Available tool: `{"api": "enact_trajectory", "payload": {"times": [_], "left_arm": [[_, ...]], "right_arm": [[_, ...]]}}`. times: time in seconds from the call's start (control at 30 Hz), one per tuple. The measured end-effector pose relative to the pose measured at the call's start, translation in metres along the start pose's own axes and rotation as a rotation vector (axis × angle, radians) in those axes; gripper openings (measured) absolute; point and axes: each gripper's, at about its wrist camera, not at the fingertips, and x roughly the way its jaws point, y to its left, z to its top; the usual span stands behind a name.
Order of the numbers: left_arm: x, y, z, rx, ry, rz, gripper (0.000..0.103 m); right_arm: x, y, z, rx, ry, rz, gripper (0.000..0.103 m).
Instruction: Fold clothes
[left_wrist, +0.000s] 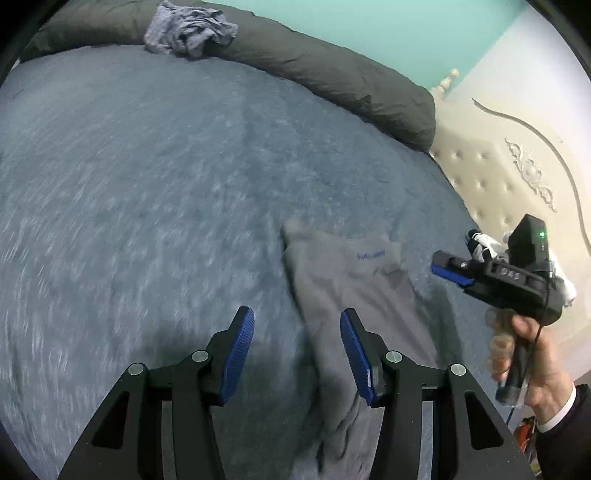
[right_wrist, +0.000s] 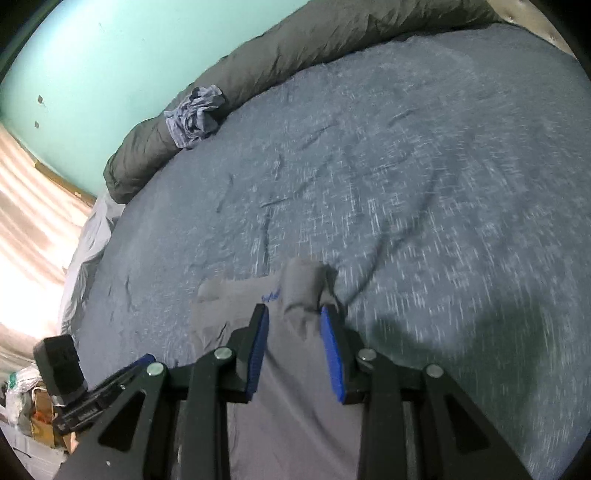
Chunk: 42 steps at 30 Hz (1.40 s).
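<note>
Both views are smeared by motion blur, so the weave of the blue bed cover (left_wrist: 147, 184) and the small blue lettering (left_wrist: 371, 254) on the grey garment (left_wrist: 354, 295) cannot be read. The garment's near end is cut off at the lower edge of each frame, and its full outline is not visible.

Left wrist view: the left gripper (left_wrist: 297, 350) stands wide open at lower centre, holding nothing; the garment lies flat on the bed, running from centre right down between and under the right-hand finger. At right of the frame the right gripper (left_wrist: 452, 273) appears from the side, held by a hand (left_wrist: 532, 354) in a dark sleeve; only one blue pad shows, so its opening cannot be told here. A cream tufted headboard (left_wrist: 491, 173) fills the right edge.

Right wrist view: the right gripper (right_wrist: 293, 347) is partly open, a raised fold of the garment (right_wrist: 295, 332) lying between its pads; whether the pads touch the cloth is unclear. Curtains (right_wrist: 33, 206) and floor clutter appear at left.

A crumpled blue cloth (left_wrist: 188, 29) rests on the dark rolled duvet (left_wrist: 332, 74), at the upper left, well apart from both grippers.
</note>
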Motion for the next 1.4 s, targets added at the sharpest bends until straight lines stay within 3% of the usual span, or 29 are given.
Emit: {"api": "enact_trajectory", "payload": {"times": [0.1,0.53,0.63,0.8,1.0,1.23,1.33,1.37,1.4], "left_arm": [[0.016,0.0,0.016,-0.004,0.027,-0.008,0.051],[0.059,0.012,0.031,-0.066,0.084,-0.056,0.018],[0.062,0.013,0.031,-0.067,0.085,-0.061,0.009],[0.062,0.013,0.032,-0.069,0.065,-0.075,0.006],[0.056,0.009,0.035,-0.077,0.018,-0.074,0.006],[0.066,0.009,0.04,-0.091,0.027,-0.066,0.006],[0.074,0.012,0.043,-0.096,0.046,-0.05,0.007],[0.076,0.013,0.044,-0.103,0.054,-0.05,0.008],[0.076,0.015,0.044,-0.113,0.054,-0.051,0.008]], "right_arm": [[0.014,-0.005,0.008,0.008,0.025,-0.01,0.029],[0.04,-0.007,0.019,-0.029,0.058,-0.02,0.029],[0.043,-0.009,0.021,-0.035,0.048,-0.019,0.015],[0.047,-0.006,0.022,-0.079,0.057,-0.012,0.002],[0.049,-0.001,0.025,-0.109,0.032,-0.013,0.0],[0.045,-0.001,0.024,-0.121,0.014,-0.025,0.0],[0.046,-0.006,0.026,-0.075,0.024,-0.002,0.002],[0.047,-0.007,0.025,-0.06,0.032,0.006,0.007],[0.048,-0.004,0.024,-0.079,0.039,-0.002,0.019]]}}
